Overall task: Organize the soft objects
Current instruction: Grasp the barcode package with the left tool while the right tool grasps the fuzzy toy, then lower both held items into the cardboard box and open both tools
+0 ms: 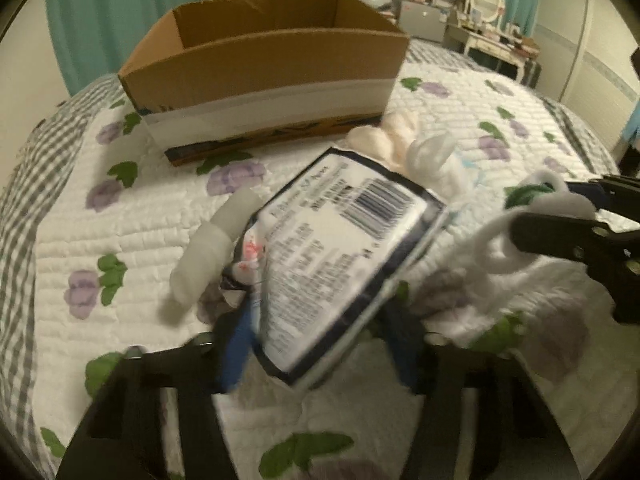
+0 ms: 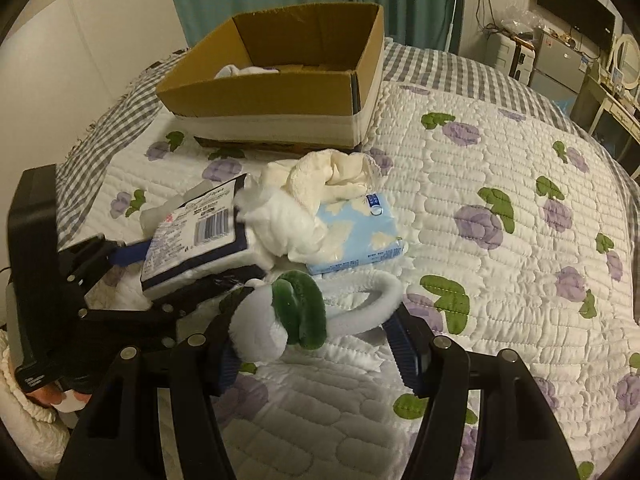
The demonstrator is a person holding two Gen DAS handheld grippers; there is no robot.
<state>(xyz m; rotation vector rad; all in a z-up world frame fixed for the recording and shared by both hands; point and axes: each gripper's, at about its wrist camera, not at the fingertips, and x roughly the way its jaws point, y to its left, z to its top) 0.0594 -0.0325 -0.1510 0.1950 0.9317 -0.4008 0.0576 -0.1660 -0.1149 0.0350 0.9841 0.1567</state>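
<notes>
My left gripper (image 1: 316,344) is shut on a dark-edged white tissue pack with a barcode (image 1: 340,256), lifted a little off the bed; it also shows in the right wrist view (image 2: 196,236). My right gripper (image 2: 316,344) sits around white and green fluffy earmuffs (image 2: 288,316); its fingers stand apart on either side of them. An open cardboard box (image 1: 260,76) stands behind on the bed, with something white inside (image 2: 240,70). A cream cloth (image 2: 332,176) and a white cloth (image 2: 280,220) lie on a light blue tissue pack (image 2: 360,236).
The quilted floral bedspread (image 2: 500,152) covers the bed, with open room to the right. A white roll (image 1: 208,248) lies left of the held pack. A dresser with a mirror (image 1: 486,4) and teal curtains (image 1: 120,0) stand beyond the bed.
</notes>
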